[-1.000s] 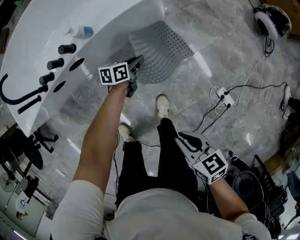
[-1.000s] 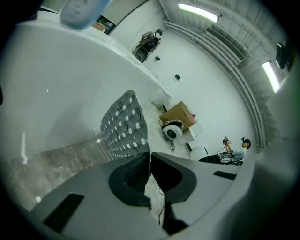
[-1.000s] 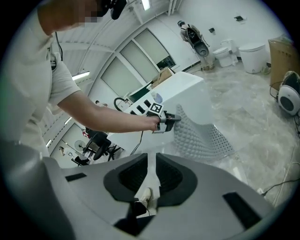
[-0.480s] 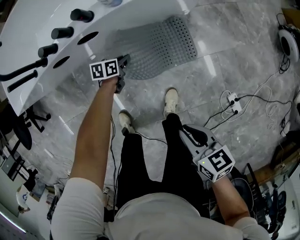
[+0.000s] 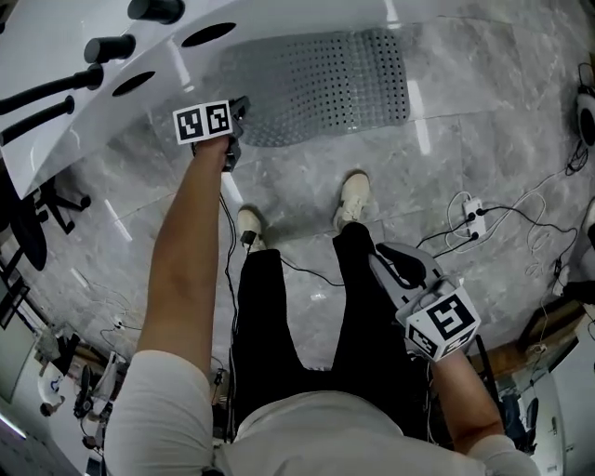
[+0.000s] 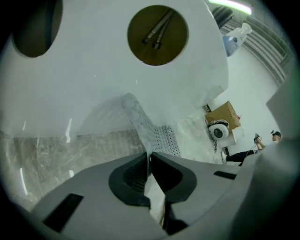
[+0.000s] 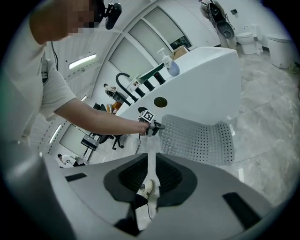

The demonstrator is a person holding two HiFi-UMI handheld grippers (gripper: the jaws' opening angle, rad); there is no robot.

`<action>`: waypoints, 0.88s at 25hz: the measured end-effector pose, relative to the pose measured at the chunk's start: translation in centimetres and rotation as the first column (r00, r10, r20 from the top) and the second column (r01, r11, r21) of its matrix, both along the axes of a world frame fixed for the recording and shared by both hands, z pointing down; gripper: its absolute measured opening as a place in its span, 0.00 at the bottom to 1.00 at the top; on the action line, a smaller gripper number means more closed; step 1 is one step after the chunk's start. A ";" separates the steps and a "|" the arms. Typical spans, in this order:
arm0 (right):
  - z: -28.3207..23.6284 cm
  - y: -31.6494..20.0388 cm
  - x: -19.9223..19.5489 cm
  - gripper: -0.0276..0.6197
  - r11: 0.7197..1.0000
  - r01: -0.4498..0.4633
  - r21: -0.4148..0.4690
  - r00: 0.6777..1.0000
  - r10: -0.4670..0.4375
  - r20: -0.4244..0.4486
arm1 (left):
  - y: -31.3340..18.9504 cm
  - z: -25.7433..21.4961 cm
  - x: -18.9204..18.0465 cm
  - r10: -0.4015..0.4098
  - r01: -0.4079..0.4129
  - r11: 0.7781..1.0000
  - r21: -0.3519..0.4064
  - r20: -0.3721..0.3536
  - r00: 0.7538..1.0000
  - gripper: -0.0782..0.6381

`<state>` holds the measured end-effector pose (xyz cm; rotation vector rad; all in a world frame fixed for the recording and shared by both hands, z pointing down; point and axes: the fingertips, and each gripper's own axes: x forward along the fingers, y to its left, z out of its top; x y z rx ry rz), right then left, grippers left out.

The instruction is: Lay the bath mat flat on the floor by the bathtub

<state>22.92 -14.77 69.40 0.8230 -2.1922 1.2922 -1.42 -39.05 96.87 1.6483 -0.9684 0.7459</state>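
Here, the right claw (image 5: 383,256) hangs by the person's thigh, jaws nearly together on nothing. Farther out, the left claw (image 5: 238,107) pinches a corner of the grey perforated rubber bath mat (image 5: 325,84), which spreads beyond its tips over the grey marble floor (image 5: 465,121), alongside the white bathtub (image 5: 65,121).

Bath mat (image 5: 316,84): pale grey, rows of small dark holes. Bathtub (image 5: 279,23): glossy white; taps (image 5: 110,46) black. Floor (image 5: 493,130): grey marble, pale veining. Left gripper (image 5: 240,104), right gripper (image 5: 379,253): dark grey jaws, white cubes with black square markers. Trousers (image 5: 279,316) black; shoes (image 5: 353,195) white.
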 end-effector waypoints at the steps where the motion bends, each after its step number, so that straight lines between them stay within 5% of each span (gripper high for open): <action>1: 0.4 -0.2 -0.3 0.14 1.000 0.000 -0.001 1.000 0.000 -0.009 | 0.2 0.5 -0.9 -0.013 0.013 1.000 -0.005 0.013 1.000 0.15; 8: 0.6 -0.6 -3.4 0.14 0.999 0.039 0.013 0.999 -0.039 -0.034 | 2.7 2.8 -7.0 -0.064 0.074 0.995 -0.062 0.158 0.985 0.17; 13: 1.1 -0.3 -6.0 0.14 0.997 0.072 0.012 0.996 -0.072 -0.043 | 5.0 3.4 -13.1 -0.026 0.056 0.996 -0.072 0.362 0.932 0.19; 22: 0.7 -0.4 -10.7 0.14 0.990 0.128 0.059 0.989 -0.123 -0.084 | 8.1 0.0 -18.7 -0.033 0.046 0.999 -0.028 0.364 0.931 0.19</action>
